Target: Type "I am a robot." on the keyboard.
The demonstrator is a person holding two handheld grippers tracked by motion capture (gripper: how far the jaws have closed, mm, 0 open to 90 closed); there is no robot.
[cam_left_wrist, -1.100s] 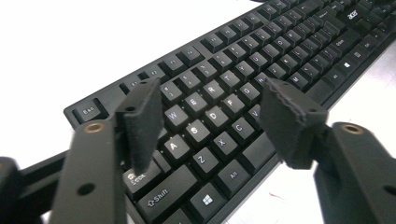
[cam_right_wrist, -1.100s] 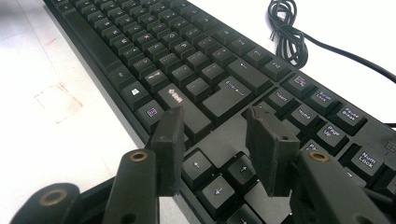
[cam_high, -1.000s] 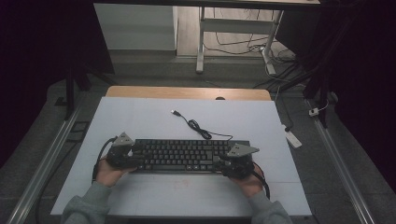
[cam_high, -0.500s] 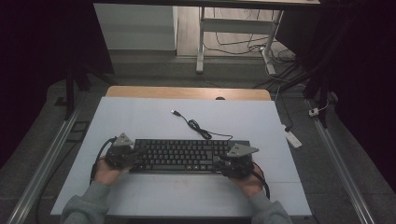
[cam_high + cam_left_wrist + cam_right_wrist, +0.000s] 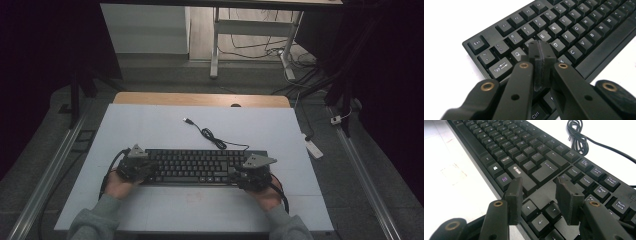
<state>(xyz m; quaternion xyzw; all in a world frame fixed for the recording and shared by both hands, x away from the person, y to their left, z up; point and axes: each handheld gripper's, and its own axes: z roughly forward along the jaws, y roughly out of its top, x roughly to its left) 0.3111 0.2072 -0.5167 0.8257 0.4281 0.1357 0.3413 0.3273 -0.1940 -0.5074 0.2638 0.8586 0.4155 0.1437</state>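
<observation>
A black keyboard (image 5: 195, 167) (image 5: 564, 27) (image 5: 524, 150) lies flat near the front of the white table (image 5: 165, 130). My left gripper (image 5: 146, 170) (image 5: 541, 50) is at its left end, jaws shut pad against pad with nothing between them, tips just over the keys near W and S. My right gripper (image 5: 236, 175) (image 5: 539, 181) hovers over the right end, open, with its fingers (image 5: 515, 195) straddling the gap above the arrow keys. The keyboard's cable (image 5: 210, 135) (image 5: 577, 137) coils away behind it and ends in a loose USB plug (image 5: 187, 120).
A person's grey sleeves (image 5: 92, 222) come in from the front edge. A wooden strip (image 5: 200, 99) borders the table's far side. A white power strip (image 5: 312, 147) lies on the floor at the right, and metal rails (image 5: 45, 175) run along both sides.
</observation>
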